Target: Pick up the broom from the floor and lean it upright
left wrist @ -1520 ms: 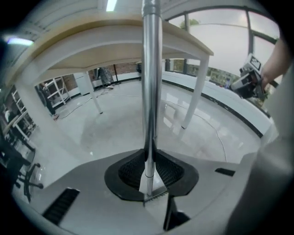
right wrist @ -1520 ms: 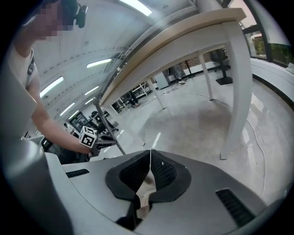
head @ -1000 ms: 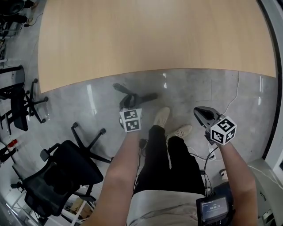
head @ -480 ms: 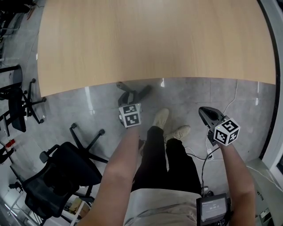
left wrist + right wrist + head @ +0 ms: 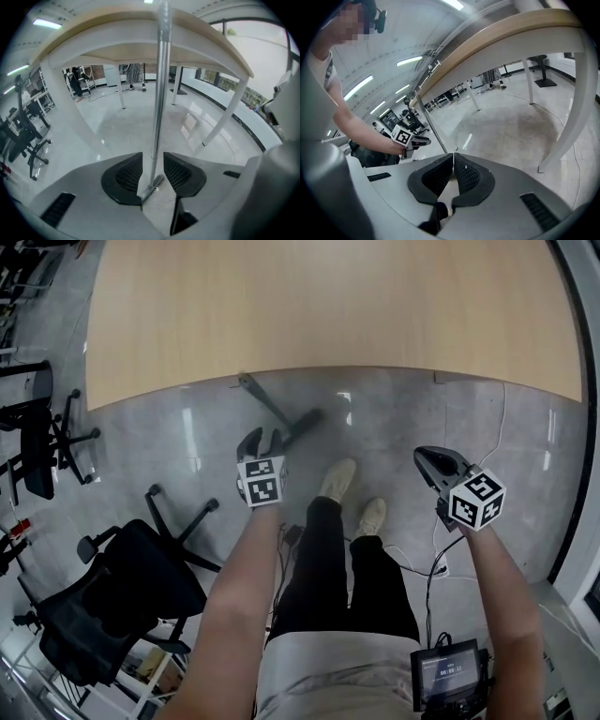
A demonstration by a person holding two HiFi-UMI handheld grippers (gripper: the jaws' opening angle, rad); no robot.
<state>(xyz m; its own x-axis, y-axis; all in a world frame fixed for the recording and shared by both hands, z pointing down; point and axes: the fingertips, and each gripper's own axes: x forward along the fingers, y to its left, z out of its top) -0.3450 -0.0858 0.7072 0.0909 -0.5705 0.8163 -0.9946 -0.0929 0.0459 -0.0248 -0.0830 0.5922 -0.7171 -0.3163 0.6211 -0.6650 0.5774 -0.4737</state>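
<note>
Broom (image 5: 159,93) is standing pretty much upright now, head down on the grey floor (image 5: 403,418) and the top of the metal pole resting against the edge of the wooden bench (image 5: 328,306). The left gripper (image 5: 262,439) is right at the pole, low down near the broom head. In the left gripper view its fingers (image 5: 123,177) sit on either side of the pole with a gap on both sides, so they're open and not squeezing it, and they've just been opening up. The right gripper (image 5: 453,163) hangs off to the person's right, well apart from the broom, with its fingers (image 5: 468,176) closed together on nothing. A black office chair (image 5: 122,596) is off to the left on the floor, and the person's light shoes (image 5: 339,479) are just behind the broom
</note>
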